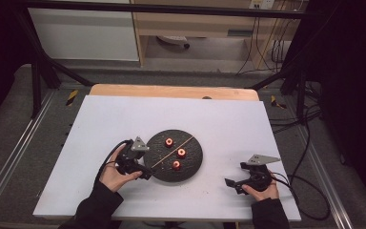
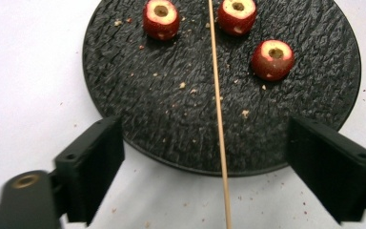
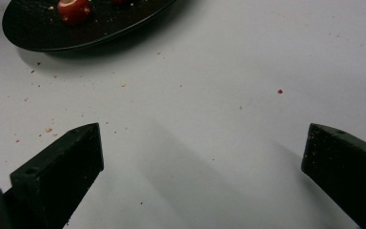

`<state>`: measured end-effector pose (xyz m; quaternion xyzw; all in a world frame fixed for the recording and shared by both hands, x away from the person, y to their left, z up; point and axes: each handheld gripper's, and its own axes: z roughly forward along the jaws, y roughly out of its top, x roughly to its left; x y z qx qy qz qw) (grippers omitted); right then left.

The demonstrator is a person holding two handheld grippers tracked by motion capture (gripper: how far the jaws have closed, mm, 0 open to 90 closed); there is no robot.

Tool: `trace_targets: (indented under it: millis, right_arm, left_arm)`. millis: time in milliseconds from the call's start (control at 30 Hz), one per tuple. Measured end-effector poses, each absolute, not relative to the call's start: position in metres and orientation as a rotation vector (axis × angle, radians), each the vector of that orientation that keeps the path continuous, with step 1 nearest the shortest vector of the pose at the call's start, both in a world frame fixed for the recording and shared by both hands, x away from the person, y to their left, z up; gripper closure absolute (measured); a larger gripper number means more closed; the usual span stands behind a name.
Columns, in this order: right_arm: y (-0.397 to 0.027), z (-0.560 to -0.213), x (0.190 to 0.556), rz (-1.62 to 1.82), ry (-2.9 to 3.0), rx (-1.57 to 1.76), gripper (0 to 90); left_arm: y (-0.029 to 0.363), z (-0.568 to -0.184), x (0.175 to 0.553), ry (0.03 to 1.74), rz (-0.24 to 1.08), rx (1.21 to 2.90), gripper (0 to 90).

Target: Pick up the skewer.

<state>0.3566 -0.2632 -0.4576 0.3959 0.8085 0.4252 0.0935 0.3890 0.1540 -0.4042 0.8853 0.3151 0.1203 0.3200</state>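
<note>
A round black plate (image 1: 196, 153) sits mid-table with three cored red fruits on it (image 1: 169, 141) (image 1: 181, 152) (image 1: 176, 165). A thin wooden skewer (image 1: 171, 151) lies slantwise across the plate. My left gripper (image 1: 147, 166) is at the plate's near-left rim. In the left gripper view the plate (image 2: 147, 105) carries the fruits (image 2: 161, 19) (image 2: 237, 15) (image 2: 273, 59). The skewer (image 2: 219, 119) runs down between the jaws of the open left gripper (image 2: 206, 138), touching neither. My right gripper (image 1: 235, 175) rests open at the front right, nothing between its jaws (image 3: 204, 138).
The white table top (image 1: 124, 119) carries scattered crumbs around the plate (image 3: 52, 38), where one fruit (image 3: 74, 10) shows at the rim. A wooden strip (image 1: 171, 90) borders the far edge. Cables (image 1: 310, 191) trail off the right side.
</note>
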Motion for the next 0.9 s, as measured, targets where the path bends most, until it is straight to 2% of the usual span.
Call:
trace_targets:
  millis: [433, 900]
  right_arm:
    - [-0.263, -0.458, 0.357, 1.259, 2.403, 1.175, 0.9]
    - [-0.263, -0.458, 0.357, 1.261, 2.403, 1.176, 0.9]
  left_arm:
    - [0.138, -0.408, 0.398, 0.835, 0.309, 2.388, 37.2]
    - [0.126, -0.413, 0.405, 0.834, 0.243, 2.458, 60.1]
